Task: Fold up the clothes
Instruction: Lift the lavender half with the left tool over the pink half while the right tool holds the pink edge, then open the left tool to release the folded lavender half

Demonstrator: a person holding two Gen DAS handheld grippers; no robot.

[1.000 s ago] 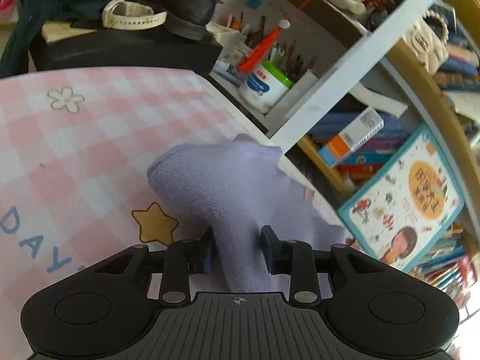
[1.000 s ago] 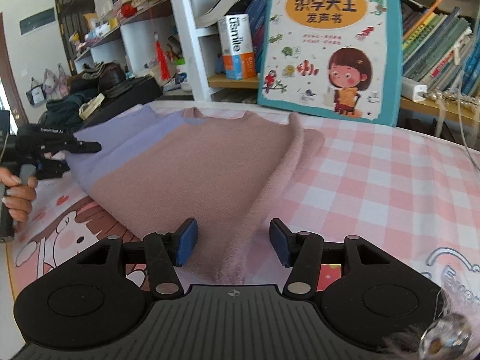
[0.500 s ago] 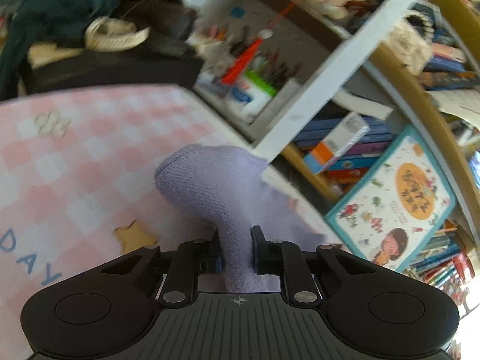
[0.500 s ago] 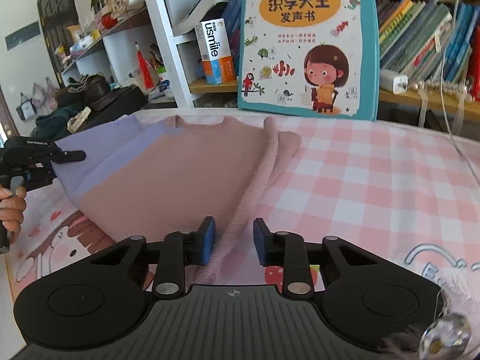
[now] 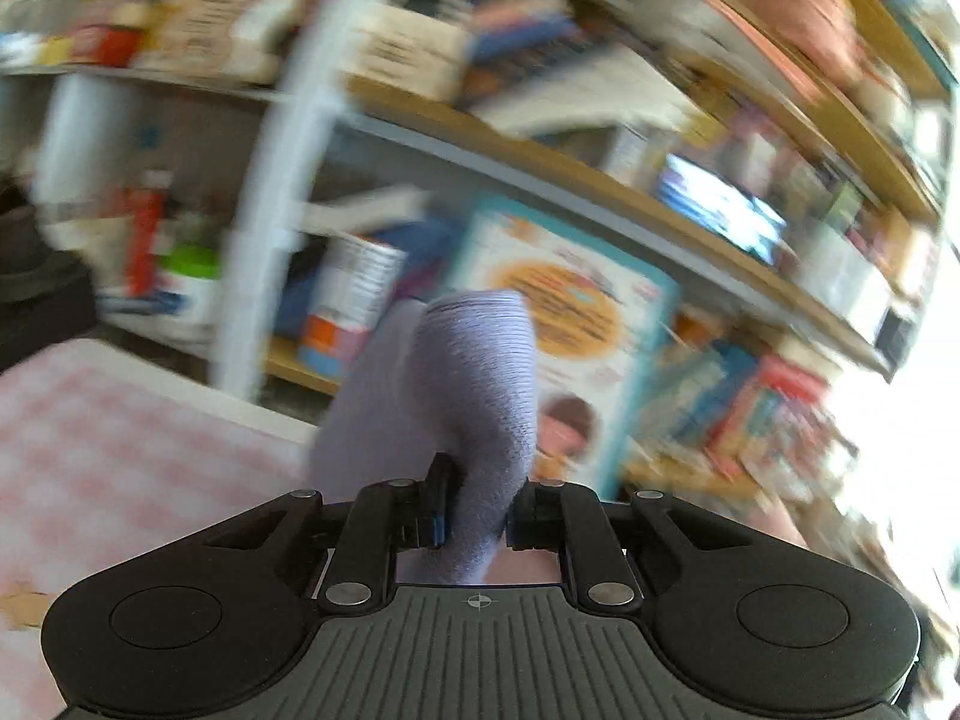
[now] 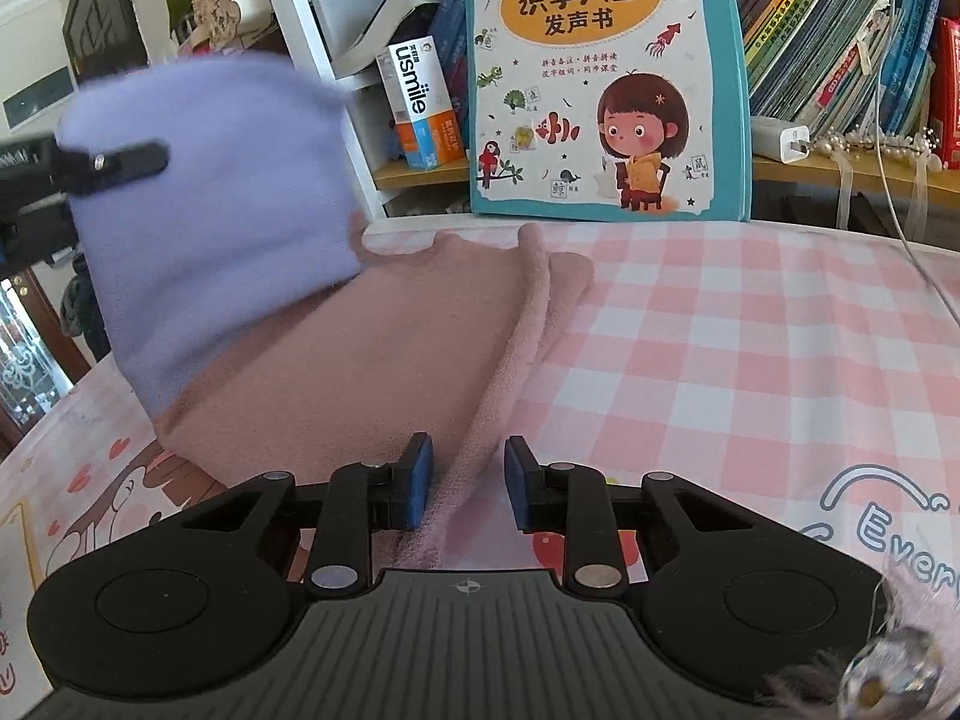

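A pink garment [image 6: 372, 360] with a lavender section [image 6: 228, 192] lies on the pink checked tablecloth [image 6: 720, 330]. My left gripper [image 5: 480, 480] is shut on the lavender cloth [image 5: 474, 372] and holds it raised off the table; this view is blurred. In the right wrist view one of its fingers [image 6: 120, 159] shows dark against the lifted lavender flap at the left. My right gripper [image 6: 465, 462] is shut on the folded pink edge at the garment's near side, low on the table.
A large children's book [image 6: 606, 78] leans against the bookshelf just behind the table's far edge. A toothpaste box [image 6: 420, 102] and rows of books [image 6: 840, 60] fill the shelves. The checked cloth stretches bare to the right of the garment.
Both grippers closed on the cloth. The left one lifted the lavender part up off the table and swung it toward the shelf side. The right one stayed in place.
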